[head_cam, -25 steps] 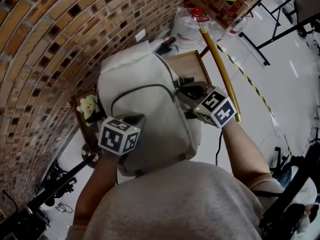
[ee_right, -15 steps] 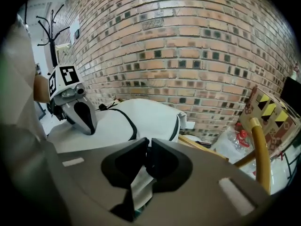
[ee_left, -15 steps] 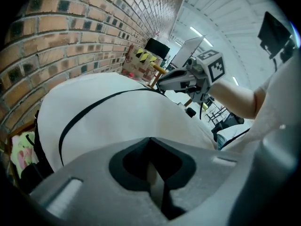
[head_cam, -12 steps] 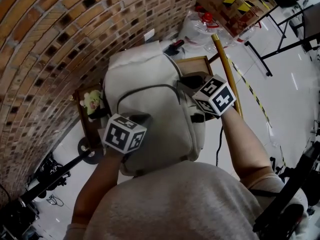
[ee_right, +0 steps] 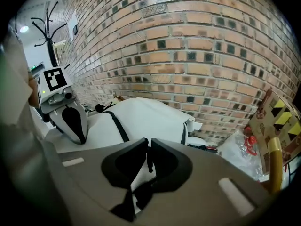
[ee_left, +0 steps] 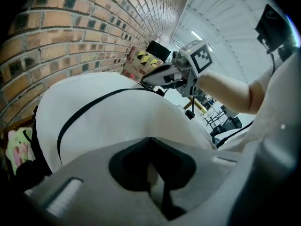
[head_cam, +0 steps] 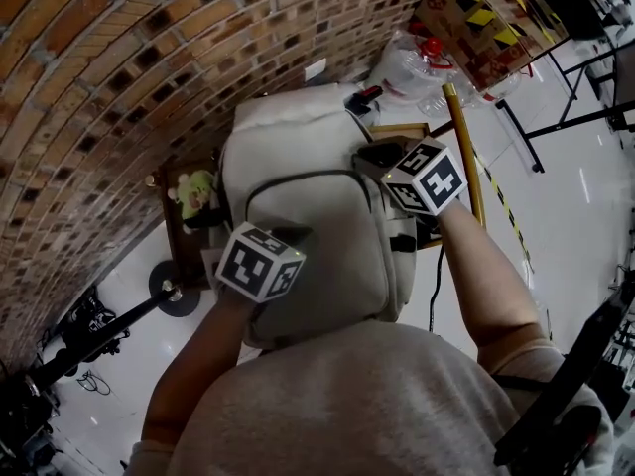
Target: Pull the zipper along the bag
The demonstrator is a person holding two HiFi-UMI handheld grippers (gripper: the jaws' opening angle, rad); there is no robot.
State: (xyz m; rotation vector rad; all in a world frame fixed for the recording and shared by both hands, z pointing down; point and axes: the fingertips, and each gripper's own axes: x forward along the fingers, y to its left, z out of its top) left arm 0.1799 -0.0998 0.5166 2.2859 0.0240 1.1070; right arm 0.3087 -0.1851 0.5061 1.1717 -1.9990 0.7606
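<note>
Looking down on a pale bag (head_cam: 317, 256) standing upright on a wooden surface (head_cam: 405, 130) hard against a brick wall (head_cam: 109, 77). Pinching a fold of cloth low on the bag's front with the left hand-held gripper (head_cam: 291, 236), with its jaws closed right up on that fold. Gripping the pull (ee_right: 149, 163) of the dark zipper (head_cam: 298, 176) with the right hand-held gripper (head_cam: 369, 155), with its jaws nearly together and only the thin black tab between them. Holding that pull at the right end of the zipper's arch, up near the bag's top corner, well apart from the left hand-held gripper lower down. Noting a green plush toy (head_cam: 198, 194) on the surface just left of the bag, a yellow pole (head_cam: 464, 147) to the right, and a clear water jug (head_cam: 407, 67) with a red cap beyond the surface
</note>
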